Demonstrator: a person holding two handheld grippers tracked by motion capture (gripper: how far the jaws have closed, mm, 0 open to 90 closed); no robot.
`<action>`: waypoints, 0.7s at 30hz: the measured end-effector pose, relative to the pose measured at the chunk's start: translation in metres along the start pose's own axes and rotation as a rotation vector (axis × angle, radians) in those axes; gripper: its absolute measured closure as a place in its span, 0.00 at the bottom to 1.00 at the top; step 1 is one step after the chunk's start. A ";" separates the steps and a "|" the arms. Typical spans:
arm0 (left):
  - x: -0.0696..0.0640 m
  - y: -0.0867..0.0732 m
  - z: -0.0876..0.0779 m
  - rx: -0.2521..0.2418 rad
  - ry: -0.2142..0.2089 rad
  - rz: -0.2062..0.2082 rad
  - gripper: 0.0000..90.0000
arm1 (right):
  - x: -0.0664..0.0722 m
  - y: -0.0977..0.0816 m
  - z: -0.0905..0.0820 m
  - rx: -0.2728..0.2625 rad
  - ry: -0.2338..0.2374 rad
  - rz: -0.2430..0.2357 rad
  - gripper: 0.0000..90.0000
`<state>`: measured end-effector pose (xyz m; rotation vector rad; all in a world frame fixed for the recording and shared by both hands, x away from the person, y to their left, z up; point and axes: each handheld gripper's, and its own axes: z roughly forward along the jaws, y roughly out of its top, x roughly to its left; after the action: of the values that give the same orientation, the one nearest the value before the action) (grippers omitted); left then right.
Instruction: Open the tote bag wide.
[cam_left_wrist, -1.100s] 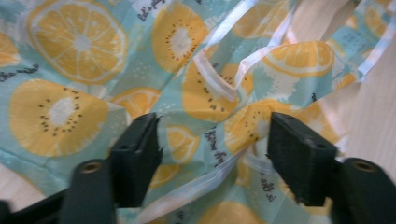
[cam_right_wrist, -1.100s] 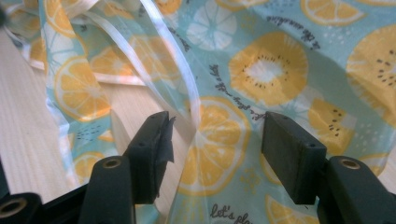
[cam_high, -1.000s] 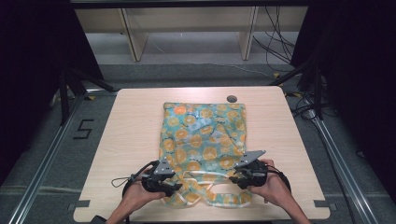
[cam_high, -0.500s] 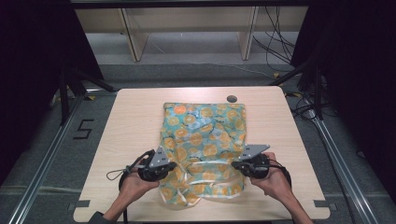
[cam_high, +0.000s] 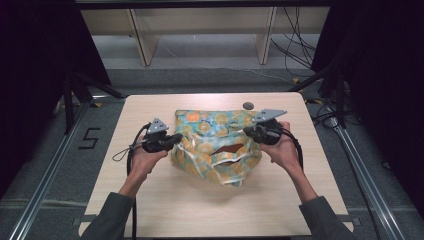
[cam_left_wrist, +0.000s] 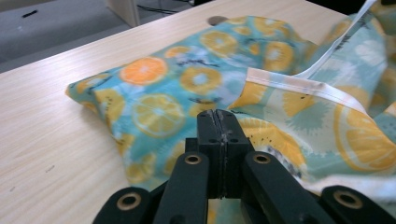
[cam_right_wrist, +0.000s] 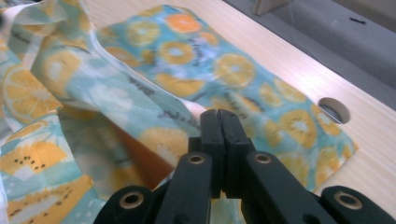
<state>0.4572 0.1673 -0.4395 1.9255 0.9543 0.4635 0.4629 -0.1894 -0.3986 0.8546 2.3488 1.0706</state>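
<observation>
Left gripper (cam_high: 176, 140), at 9 o'clock of the cloth: jaws pressed tight together, pinching the cloth's left edge, cloth bunched up around the tips in the left gripper view (cam_left_wrist: 218, 126). Held from below by the left hand (cam_high: 142, 161). Right gripper (cam_high: 248, 131), at 3 o'clock of the cloth: jaws also squeezed flat together on the cloth's right edge, seen up close in the right gripper view (cam_right_wrist: 219, 125). Wrapped by the right hand (cam_high: 282, 150).

Between them, the cloth (cam_high: 215, 145): blue-green with orange fruit slices and a white trim (cam_left_wrist: 303, 86). Near part lifted and saggy, far part lying flat on the table (cam_high: 150, 200). Sitting in the middle of the table.

At 12 o'clock past the cloth, a round hole (cam_high: 248, 105) in the tabletop. On the floor at 9 o'clock, a black mark like a 5 (cam_high: 89, 138).
</observation>
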 end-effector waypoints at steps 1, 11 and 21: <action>0.005 -0.001 0.006 0.015 0.003 -0.005 0.99 | -0.005 0.003 0.007 0.012 -0.010 0.009 1.00; 0.014 -0.002 0.001 0.044 -0.141 -0.084 0.62 | -0.028 0.004 0.061 0.095 -0.024 0.111 1.00; -0.063 0.042 -0.033 0.015 -0.162 0.210 0.47 | -0.040 0.001 0.062 0.138 -0.038 0.154 1.00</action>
<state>0.4143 0.1250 -0.3830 2.0523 0.6570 0.4138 0.5283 -0.1839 -0.4313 1.1125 2.3790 0.9501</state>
